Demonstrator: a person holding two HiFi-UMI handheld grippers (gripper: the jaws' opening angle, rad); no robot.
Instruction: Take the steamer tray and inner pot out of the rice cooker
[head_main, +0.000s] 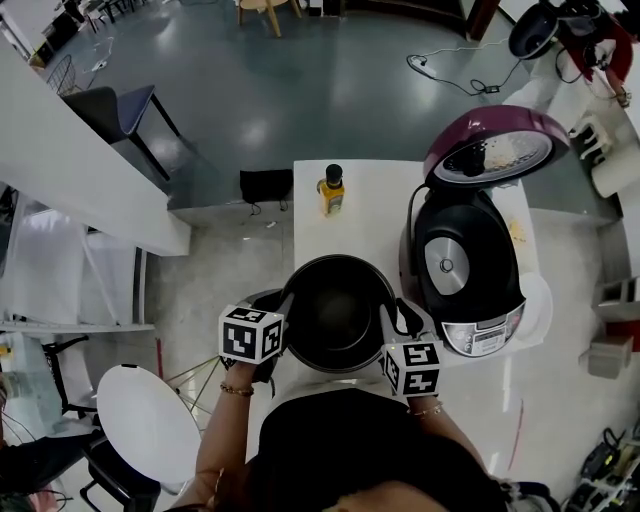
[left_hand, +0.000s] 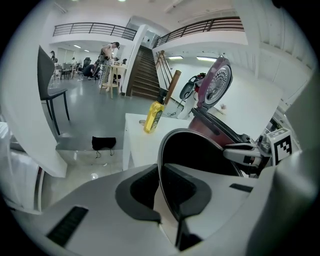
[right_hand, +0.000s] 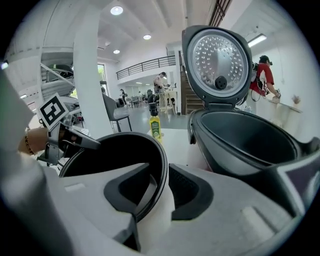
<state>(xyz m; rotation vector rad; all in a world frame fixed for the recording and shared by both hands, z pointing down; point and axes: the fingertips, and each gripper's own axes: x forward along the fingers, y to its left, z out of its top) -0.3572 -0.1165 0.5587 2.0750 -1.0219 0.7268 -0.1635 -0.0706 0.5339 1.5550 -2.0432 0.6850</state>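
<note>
Both tongs (head_main: 287, 318) (head_main: 388, 322) down-tilted astride inner pot (head_main: 336, 300)

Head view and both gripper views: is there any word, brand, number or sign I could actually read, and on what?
No text is legible.
Yellow plastic bottle, green label: print too small.
Purple rice cooker, silver control panel: markings too blurred.
Black-and-white marker cubes: square patterns, no letters.

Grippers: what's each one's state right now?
Left gripper: closed on the rim of the pot.
Right gripper: open, pot rim between its jaws, unclamped.
</note>
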